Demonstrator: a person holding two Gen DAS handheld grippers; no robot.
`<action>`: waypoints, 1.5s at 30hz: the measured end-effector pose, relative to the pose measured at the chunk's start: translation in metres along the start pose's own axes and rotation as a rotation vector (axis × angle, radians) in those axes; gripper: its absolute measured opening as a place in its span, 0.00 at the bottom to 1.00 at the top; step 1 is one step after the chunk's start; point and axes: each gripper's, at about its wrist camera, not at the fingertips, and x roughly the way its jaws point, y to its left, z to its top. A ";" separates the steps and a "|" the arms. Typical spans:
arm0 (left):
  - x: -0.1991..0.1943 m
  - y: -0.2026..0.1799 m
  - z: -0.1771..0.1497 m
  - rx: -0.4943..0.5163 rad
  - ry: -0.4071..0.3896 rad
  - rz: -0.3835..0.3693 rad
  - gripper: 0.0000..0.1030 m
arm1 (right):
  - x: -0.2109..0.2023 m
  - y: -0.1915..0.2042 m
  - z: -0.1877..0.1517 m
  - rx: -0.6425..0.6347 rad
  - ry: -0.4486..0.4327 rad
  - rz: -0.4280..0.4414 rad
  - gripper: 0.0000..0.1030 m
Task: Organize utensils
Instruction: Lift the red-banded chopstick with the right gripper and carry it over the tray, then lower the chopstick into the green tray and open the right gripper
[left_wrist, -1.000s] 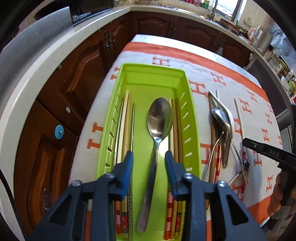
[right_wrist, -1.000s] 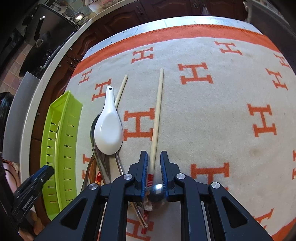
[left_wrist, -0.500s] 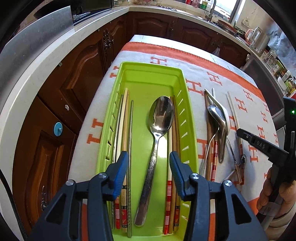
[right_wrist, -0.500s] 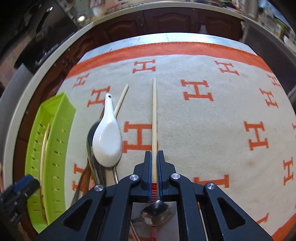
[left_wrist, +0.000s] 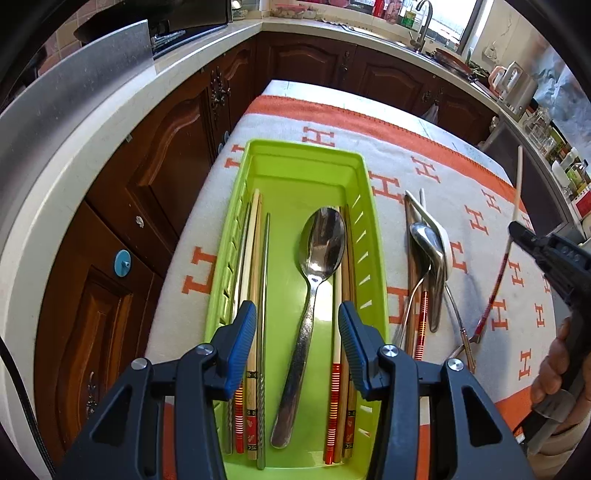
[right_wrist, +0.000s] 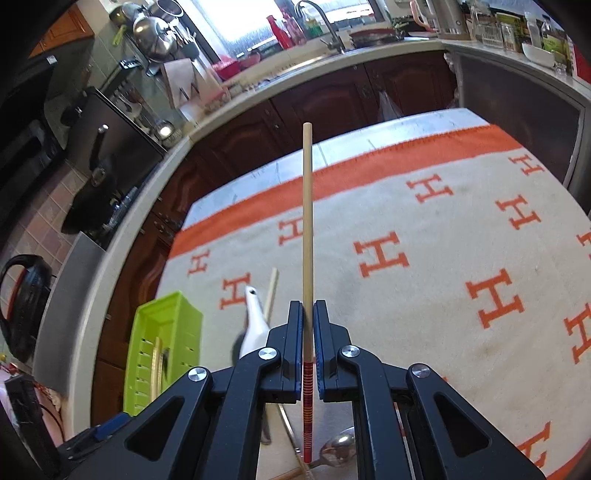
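Orange letter H marks repeat all over the cream cloth (left_wrist: 424, 177); that is the only writing I can read. The green tray (left_wrist: 295, 155) lies on it, holding 1 steel spoon (left_wrist: 317, 266) with chopsticks along both of its long walls. The left gripper (left_wrist: 297, 354) hangs above the tray's near end, jaws apart and empty. The right gripper (right_wrist: 307, 345), off to the tray's right, is clenched on 1 chopstick (right_wrist: 307, 221) with a red-striped end, lifted clear of the cloth. Dark wooden kitchen cabinets (left_wrist: 147, 166) surround the table.

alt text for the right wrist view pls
The right gripper is shut on a pale chopstick with a red-striped end, raised over an orange-and-cream cloth. A green tray and white spoon lie lower left.
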 end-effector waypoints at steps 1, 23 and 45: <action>-0.004 0.001 0.002 0.000 -0.009 0.003 0.43 | -0.006 0.003 0.003 -0.006 -0.012 0.014 0.05; -0.054 0.034 -0.003 -0.008 -0.163 0.196 0.88 | 0.001 0.145 -0.071 -0.165 0.362 0.243 0.05; -0.045 0.039 -0.016 0.005 -0.143 0.187 0.88 | 0.056 0.161 -0.090 -0.142 0.453 0.154 0.13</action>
